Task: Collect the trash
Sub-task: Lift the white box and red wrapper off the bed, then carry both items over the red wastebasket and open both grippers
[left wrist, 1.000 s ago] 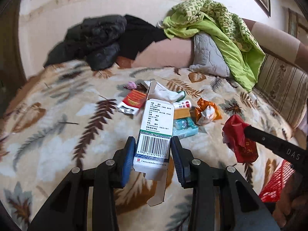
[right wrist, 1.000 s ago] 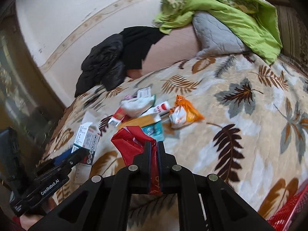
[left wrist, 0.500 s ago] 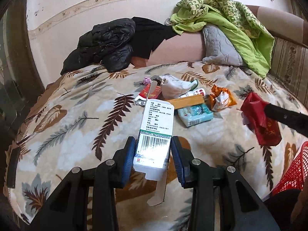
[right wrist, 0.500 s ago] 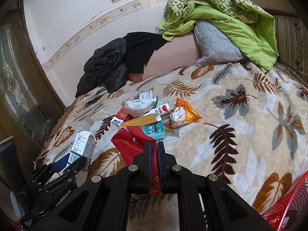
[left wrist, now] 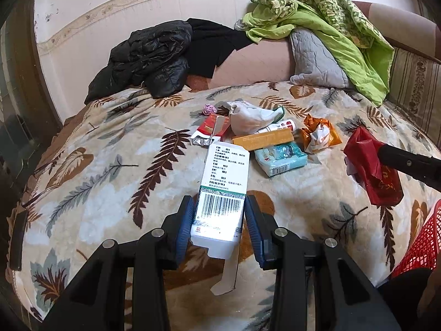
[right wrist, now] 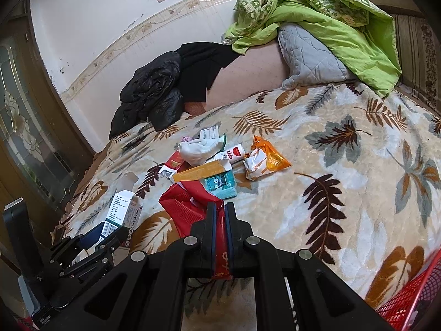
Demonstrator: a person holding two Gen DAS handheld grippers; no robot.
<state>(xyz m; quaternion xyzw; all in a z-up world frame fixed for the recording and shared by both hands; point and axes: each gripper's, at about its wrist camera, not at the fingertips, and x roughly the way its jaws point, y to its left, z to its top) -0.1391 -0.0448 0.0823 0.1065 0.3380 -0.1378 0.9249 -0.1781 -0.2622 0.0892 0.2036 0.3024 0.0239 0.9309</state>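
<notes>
The left gripper has its blue pads clamped on a white medicine box, barcode side up with its end flap hanging open, lifted above the leaf-patterned blanket near the bed's front edge. The right gripper has its fingers pressed together on a crumpled red packet, also held clear of the blanket. The remaining trash lies in a cluster toward the middle of the bed: a white crumpled bag, an orange carton, a teal tissue pack, an orange wrapper and a red-and-silver sachet. A red mesh basket shows at the bed's front right corner.
</notes>
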